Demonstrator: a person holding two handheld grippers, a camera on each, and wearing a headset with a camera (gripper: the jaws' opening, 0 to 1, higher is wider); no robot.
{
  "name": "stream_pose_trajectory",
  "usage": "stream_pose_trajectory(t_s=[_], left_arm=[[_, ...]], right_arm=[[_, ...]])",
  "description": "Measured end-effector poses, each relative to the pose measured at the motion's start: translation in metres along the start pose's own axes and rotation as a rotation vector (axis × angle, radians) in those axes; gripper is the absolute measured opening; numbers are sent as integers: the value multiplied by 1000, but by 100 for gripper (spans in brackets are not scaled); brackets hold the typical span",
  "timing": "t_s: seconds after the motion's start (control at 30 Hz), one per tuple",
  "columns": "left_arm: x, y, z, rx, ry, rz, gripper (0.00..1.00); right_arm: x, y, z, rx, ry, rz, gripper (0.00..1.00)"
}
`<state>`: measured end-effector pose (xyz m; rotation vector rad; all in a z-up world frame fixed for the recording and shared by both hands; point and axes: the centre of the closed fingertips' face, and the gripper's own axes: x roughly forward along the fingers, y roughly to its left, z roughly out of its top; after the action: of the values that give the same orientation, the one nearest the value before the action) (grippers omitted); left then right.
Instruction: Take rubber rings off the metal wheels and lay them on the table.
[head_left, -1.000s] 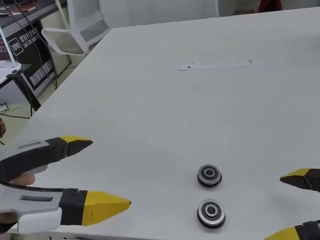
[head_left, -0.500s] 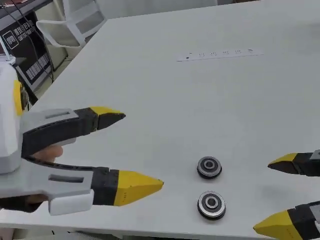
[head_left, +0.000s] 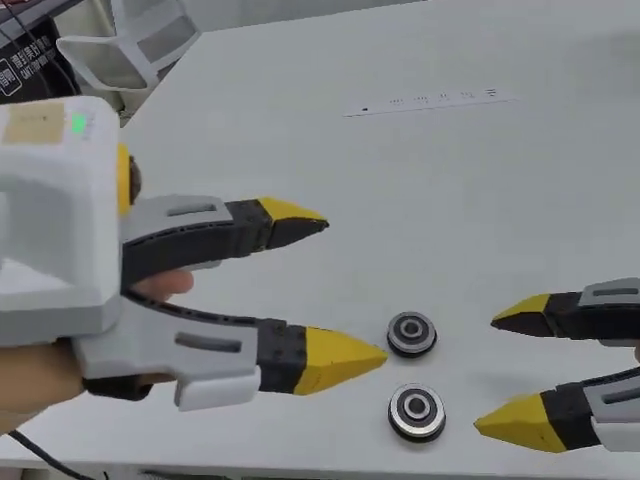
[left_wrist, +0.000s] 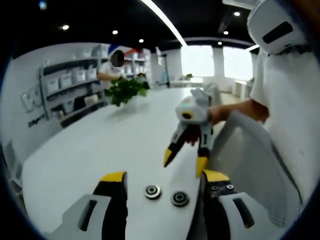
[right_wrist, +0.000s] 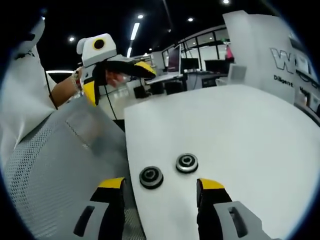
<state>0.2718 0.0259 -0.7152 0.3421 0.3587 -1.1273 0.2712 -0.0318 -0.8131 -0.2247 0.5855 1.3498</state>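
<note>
My left gripper and right gripper, jaws spread and empty, have closed in on the wheels at the near edge of the table; rings still on.

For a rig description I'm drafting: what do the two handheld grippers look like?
Both the left gripper and the right gripper have two tapered jaws: grey slotted bases, black middles, pointed yellow tips. A thin dark cable runs below the left one.
</note>
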Motion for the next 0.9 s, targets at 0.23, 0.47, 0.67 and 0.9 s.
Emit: stream_pose_trajectory(t_s=[0.23, 0.47, 0.67, 0.9], left_arm=[[26, -10, -9, 46, 49, -85, 55], [43, -13, -14, 78, 75, -135, 47], [54, -15, -30, 80, 121, -169, 42], [66, -16, -51, 54, 151, -188, 36]], right_arm=[[7, 2, 5, -39, -14, 35, 43], [18, 6, -1, -79, 8, 73, 37], [28, 12, -8, -103, 24, 109, 33], [35, 13, -17, -149, 60, 129, 32]])
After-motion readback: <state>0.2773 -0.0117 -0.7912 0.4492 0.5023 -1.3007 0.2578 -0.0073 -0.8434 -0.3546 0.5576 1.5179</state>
